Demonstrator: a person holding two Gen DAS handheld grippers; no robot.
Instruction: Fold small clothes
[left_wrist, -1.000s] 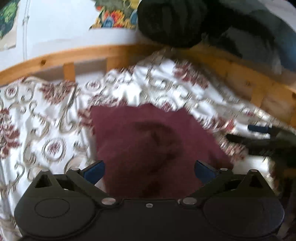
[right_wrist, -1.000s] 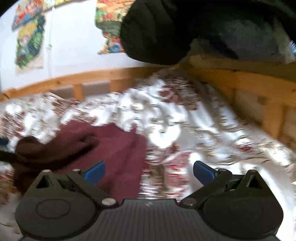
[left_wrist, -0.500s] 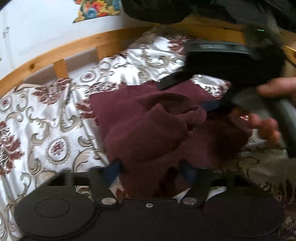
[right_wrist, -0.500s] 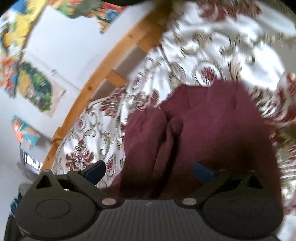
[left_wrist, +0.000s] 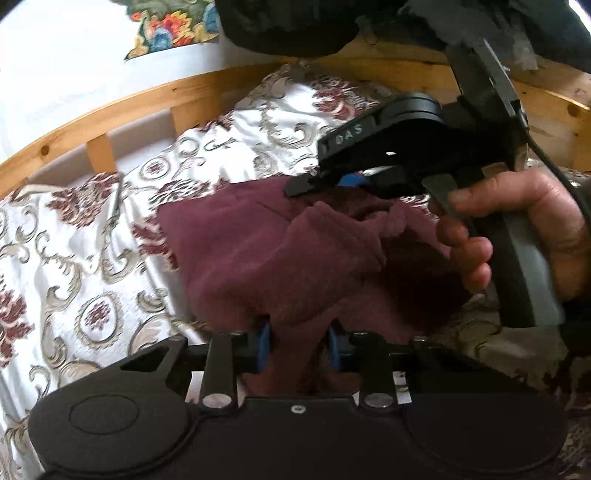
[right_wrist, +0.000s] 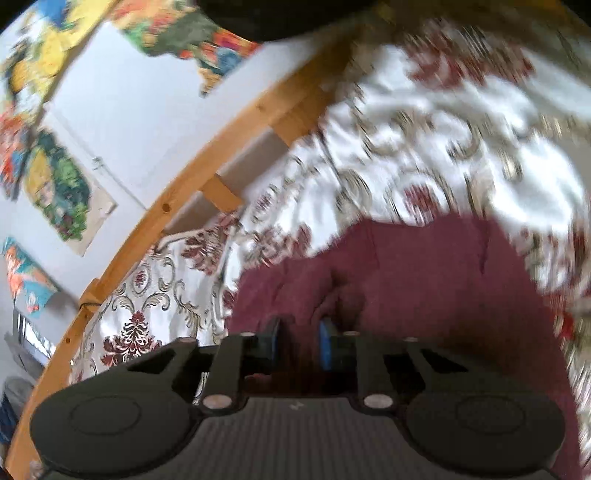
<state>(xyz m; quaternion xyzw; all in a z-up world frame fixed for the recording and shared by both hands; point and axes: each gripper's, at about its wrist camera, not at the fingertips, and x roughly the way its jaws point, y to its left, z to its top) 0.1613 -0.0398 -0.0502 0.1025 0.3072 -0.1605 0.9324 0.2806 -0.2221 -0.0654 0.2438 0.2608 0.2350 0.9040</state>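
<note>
The maroon garment (left_wrist: 280, 258) is lying crumpled on the patterned bedspread (left_wrist: 74, 236) of the bed, near the wooden bed rail (left_wrist: 147, 99), with one layer bunching into a raised fold at its centre. At its near edge, the left hand-held gripper (left_wrist: 300, 345) is now pinching a bunch of the cloth: its jaws have just been closing from wide apart, and fabric is filling the gap between the blue pads (left_wrist: 263, 341). At the far right edge, the right hand-held gripper (right_wrist: 298, 341), carried by the person's hand (left_wrist: 517, 229), has swung in over the garment; its jaws have likewise just been closing, and maroon cloth is sitting between them, apparently clamped. Judged from this, both edges are becoming secured, so the garment is probably ready to be lifted and spread before folding
</note>
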